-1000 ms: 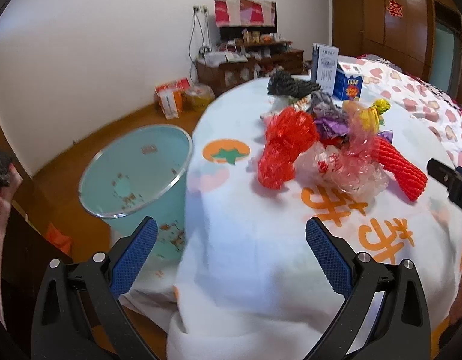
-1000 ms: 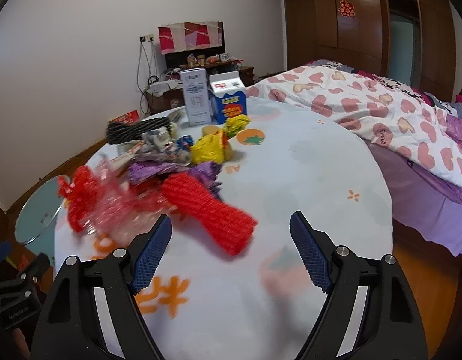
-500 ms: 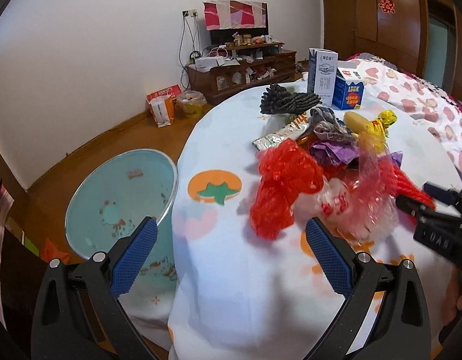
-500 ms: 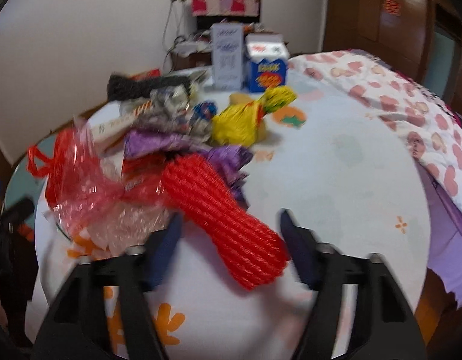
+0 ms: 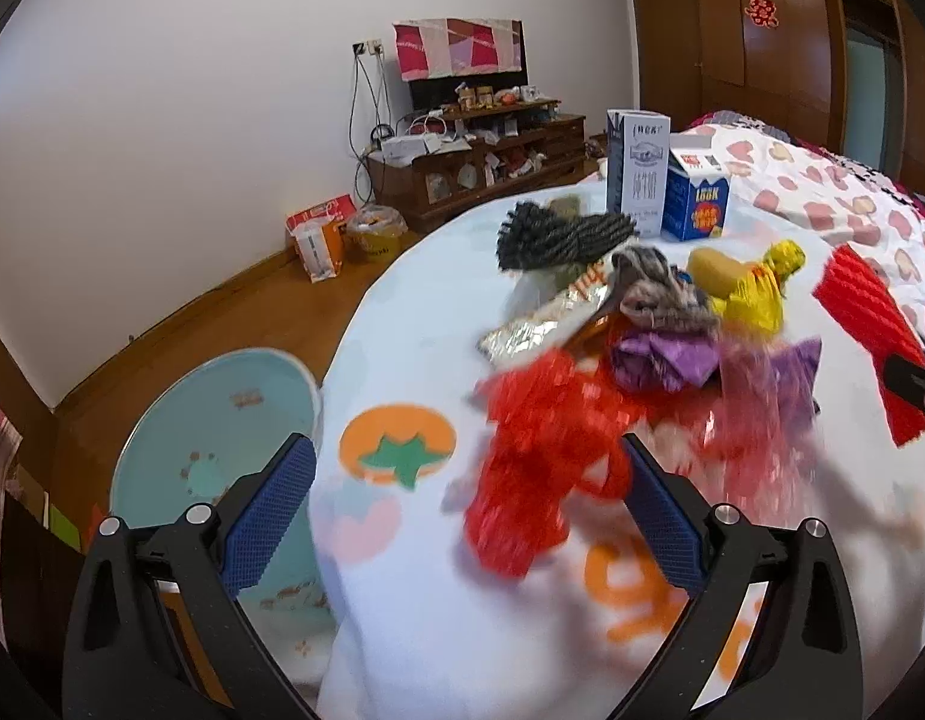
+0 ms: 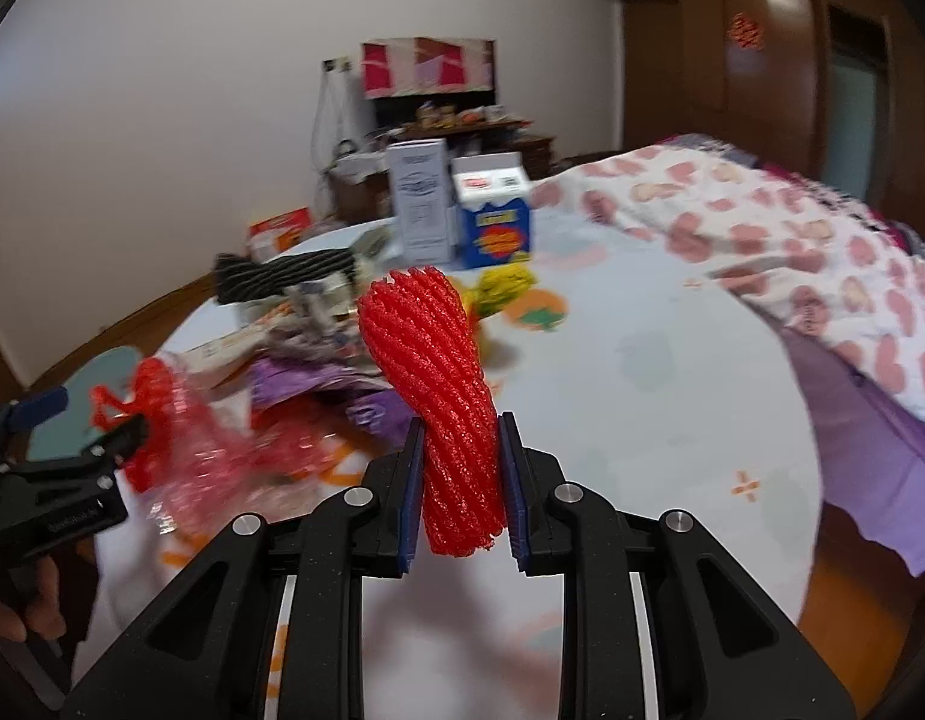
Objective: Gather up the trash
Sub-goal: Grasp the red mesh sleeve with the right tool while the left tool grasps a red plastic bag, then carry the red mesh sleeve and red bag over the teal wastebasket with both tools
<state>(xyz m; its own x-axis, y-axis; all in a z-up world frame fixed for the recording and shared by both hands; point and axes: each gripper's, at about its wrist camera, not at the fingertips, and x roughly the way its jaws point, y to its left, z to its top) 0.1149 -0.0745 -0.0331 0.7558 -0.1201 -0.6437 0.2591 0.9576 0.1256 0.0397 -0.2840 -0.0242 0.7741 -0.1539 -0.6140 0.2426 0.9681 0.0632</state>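
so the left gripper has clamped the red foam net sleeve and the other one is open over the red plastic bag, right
Not quite: the right gripper is clamped on the red foam net sleeve, as the right wrist view shows. The left gripper is the open one, over the red plastic bag.

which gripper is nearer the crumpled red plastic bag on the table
Left. The left gripper is open right over the crumpled red plastic bag; the right gripper sits off to the bag's side, shut on the red foam net sleeve.

Right gripper (image 6: 458, 483) closed on the red foam net (image 6: 438, 384) and lifted it off the table; left gripper (image 5: 462, 516) moved closer to the red plastic bag (image 5: 534, 468).
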